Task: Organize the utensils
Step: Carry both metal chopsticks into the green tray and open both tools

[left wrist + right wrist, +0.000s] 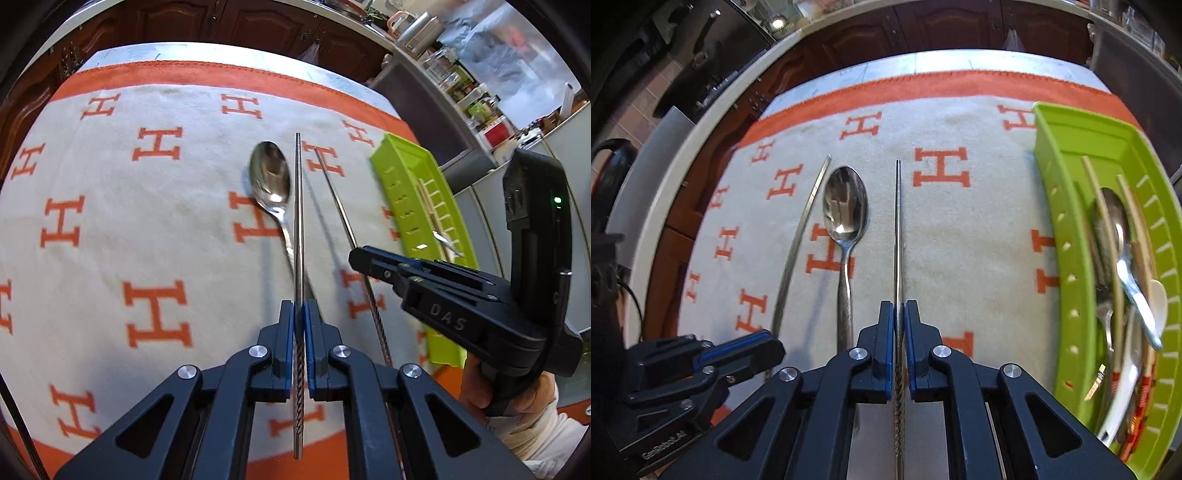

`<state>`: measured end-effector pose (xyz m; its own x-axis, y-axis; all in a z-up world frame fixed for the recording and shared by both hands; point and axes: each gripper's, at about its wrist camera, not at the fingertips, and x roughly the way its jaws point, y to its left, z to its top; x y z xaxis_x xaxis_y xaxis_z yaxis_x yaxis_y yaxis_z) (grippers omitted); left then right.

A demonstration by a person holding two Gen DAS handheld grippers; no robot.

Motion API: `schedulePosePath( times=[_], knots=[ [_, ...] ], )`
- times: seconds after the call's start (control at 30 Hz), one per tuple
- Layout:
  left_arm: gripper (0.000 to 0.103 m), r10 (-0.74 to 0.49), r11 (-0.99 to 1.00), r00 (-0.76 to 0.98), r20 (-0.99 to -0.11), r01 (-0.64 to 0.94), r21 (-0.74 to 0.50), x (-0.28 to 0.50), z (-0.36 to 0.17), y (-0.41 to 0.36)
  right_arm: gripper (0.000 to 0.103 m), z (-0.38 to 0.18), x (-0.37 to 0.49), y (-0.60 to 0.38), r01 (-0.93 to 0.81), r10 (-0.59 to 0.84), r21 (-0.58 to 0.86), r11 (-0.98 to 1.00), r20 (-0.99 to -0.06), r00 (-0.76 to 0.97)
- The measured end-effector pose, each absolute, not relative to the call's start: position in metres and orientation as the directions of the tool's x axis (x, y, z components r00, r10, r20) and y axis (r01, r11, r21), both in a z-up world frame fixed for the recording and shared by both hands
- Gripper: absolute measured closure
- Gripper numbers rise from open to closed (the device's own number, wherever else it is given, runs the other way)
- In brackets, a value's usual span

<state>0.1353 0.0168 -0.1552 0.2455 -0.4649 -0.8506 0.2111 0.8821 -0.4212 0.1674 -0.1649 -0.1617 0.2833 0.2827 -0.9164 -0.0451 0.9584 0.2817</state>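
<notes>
Each claw is closed on one metal chopstick: left claw (299, 314) holds one chopstick (298, 221), right claw (899, 314) the other chopstick (898, 229), probably to carry both to the green tray (1067, 155); the spoon (845, 206) lies between them on the surface

Two metal chopsticks (298, 206) (898, 229) each held in jaws, steel spoon (845, 210) flat on cloth, green tray (1067, 155) holding utensils

A home kitchen: dark wooden cabinets (923, 33), a cluttered countertop (424, 33), jars.
</notes>
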Motion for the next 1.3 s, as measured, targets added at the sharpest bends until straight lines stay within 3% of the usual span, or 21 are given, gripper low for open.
schedulePosePath(
  times=[0.3, 0.53, 1.1, 1.27, 1.3],
  knots=[
    [0.100, -0.497, 0.864, 0.248, -0.832, 0.234, -0.446, 0.120, -0.134, -0.006, 0.098, -0.102, 0.125, -0.213, -0.022, 0.327, 0.347, 0.938, -0.858, 0.395],
    [0.100, -0.522, 0.847, 0.252, -0.815, 0.260, -0.463, 0.113, -0.112, -0.036, 0.098, -0.080, 0.103, -0.276, 0.041, 0.281, 0.336, 0.941, -0.843, 0.459],
    [0.100, -0.568, 0.812, 0.172, -0.805, 0.273, -0.515, 0.150, -0.127, -0.159, 0.097, -0.113, 0.107, -0.366, 0.110, 0.168, 0.236, 0.966, -0.889, 0.427],
    [0.097, -0.527, 0.843, 0.166, -0.834, 0.232, -0.486, 0.150, -0.144, -0.172, 0.094, -0.126, 0.111, -0.384, 0.177, 0.206, 0.306, 0.935, -0.879, 0.429],
    [0.094, -0.516, 0.849, 0.171, -0.839, 0.235, -0.474, 0.148, -0.144, -0.172, 0.088, -0.125, 0.109, -0.391, 0.198, 0.234, 0.350, 0.915, -0.864, 0.445]
  ],
)
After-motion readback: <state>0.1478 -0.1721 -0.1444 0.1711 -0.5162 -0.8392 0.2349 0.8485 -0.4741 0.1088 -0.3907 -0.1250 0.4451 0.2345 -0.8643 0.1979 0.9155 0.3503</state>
